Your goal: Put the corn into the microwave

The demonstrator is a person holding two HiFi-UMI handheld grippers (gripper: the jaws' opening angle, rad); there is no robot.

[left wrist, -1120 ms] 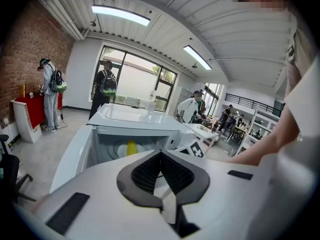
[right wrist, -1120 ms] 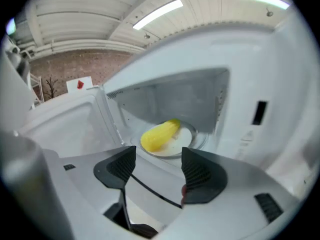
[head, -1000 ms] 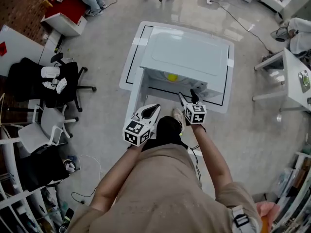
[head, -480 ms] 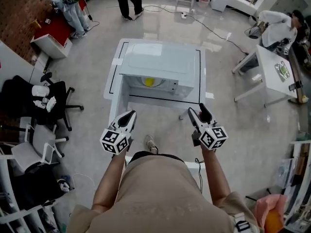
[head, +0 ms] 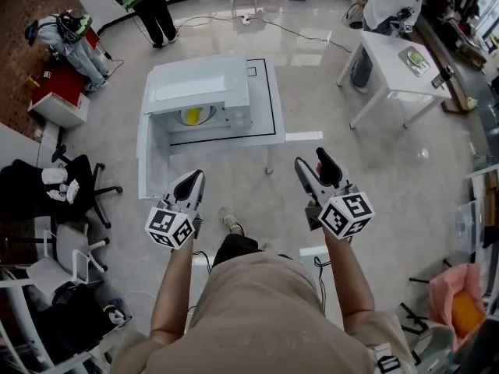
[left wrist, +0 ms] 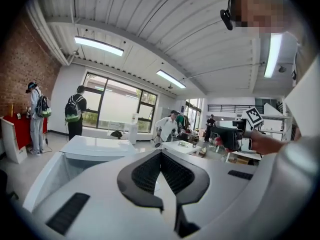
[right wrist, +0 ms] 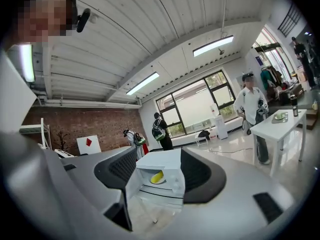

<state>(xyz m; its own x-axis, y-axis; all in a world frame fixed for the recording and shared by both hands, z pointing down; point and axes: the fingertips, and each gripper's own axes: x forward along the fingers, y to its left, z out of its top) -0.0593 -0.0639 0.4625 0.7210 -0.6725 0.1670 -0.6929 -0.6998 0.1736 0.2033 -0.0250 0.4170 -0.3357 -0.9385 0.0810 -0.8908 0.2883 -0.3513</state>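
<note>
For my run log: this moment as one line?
corn: inside microwave | door: open | left gripper: shut, empty | right gripper: open, empty

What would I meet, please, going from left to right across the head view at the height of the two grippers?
black office chair → left gripper → shoe → right gripper
</note>
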